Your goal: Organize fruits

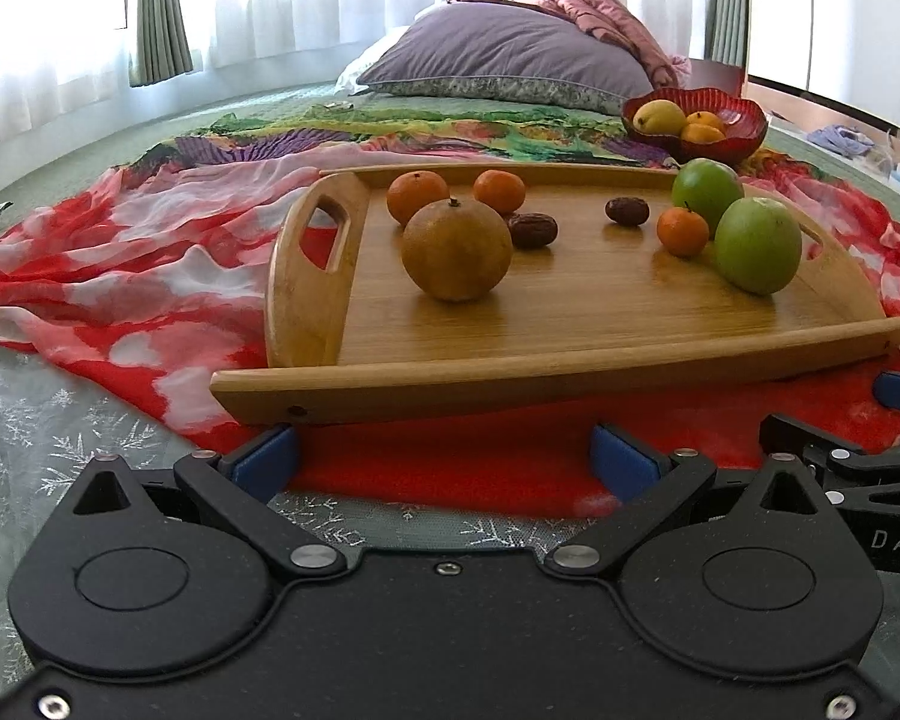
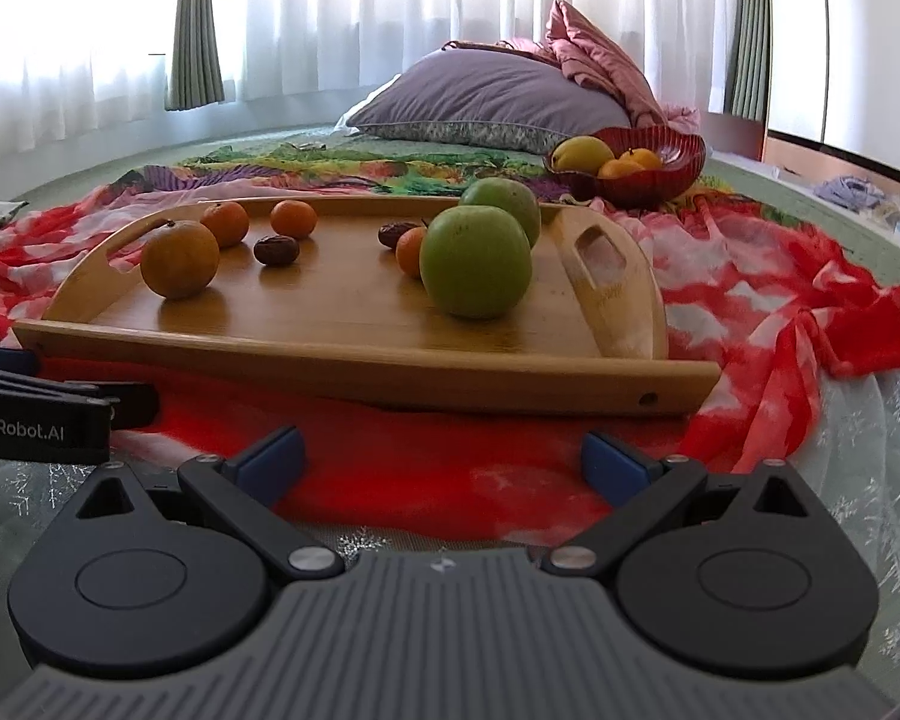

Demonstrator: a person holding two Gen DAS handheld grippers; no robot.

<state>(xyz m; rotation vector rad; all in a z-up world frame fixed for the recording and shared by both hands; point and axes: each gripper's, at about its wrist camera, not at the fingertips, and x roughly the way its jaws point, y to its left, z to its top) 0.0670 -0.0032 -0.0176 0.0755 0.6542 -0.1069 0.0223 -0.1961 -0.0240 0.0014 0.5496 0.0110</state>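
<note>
A wooden tray (image 1: 570,354) (image 2: 354,360) lies on a red and white cloth on the bed. It holds a large orange (image 1: 456,251) (image 2: 179,259), small mandarins (image 1: 417,197) (image 2: 294,218), two dark dates (image 1: 532,230) (image 2: 276,250) and two green apples (image 1: 758,245) (image 2: 476,261). A red bowl (image 1: 732,138) (image 2: 672,171) behind the tray holds a yellow fruit and mandarins. My left gripper (image 1: 444,459) and right gripper (image 2: 441,459) are both open and empty, just in front of the tray's near edge.
A purple pillow (image 1: 510,54) (image 2: 486,99) and pink bedding (image 1: 600,6) lie at the head of the bed. Curtained windows stand behind. The red and white cloth (image 1: 120,282) (image 2: 780,300) is rumpled around the tray. The other gripper shows at each view's edge.
</note>
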